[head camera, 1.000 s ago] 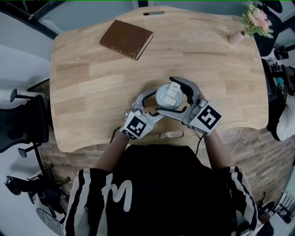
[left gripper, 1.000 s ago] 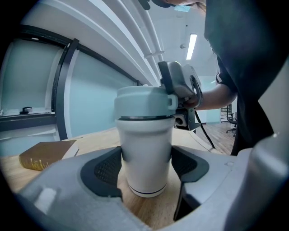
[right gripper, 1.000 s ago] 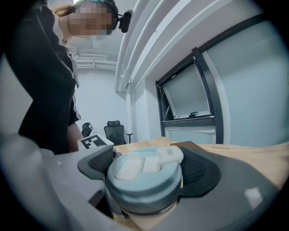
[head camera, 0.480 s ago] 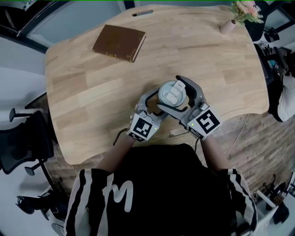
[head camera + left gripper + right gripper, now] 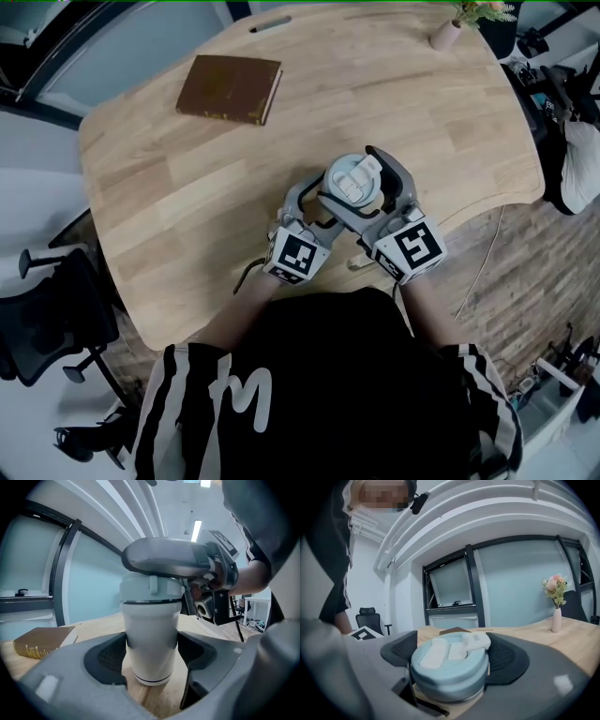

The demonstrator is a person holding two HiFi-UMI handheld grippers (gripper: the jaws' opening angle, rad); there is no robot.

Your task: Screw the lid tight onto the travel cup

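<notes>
The white, smooth-walled cylindrical travel cup (image 5: 151, 630) stands upright on the pale wooden table (image 5: 187, 187), right in front of the person. Its long axis runs straight up, crosswise to both claws, which reach in nearly level. The left claw (image 5: 151, 656) is spread wide around the lower body of the cup, its dark textured pads pressing on the two sides just above the base. The right claw (image 5: 451, 658) sits higher, clasping the pale blue round plastic lid (image 5: 449, 667) with one mesh-faced pad on each side of its rim. Seen from the right claw, the lid lies dead ahead between the pads, its flat top carrying a white flip tab and a raised spout piece.

The tightening looks under way. The next twist turns on that vertical axis, so the right claw has to swing around the cup's centre while the left one holds the body fast. Both surfaces look slick, and a pad could slip if the squeeze eases.

Well beyond the left claw lies a brown hardback book (image 5: 230, 89). Far off to the right claw's side stands a small pink vase (image 5: 556, 620) of flowers.
</notes>
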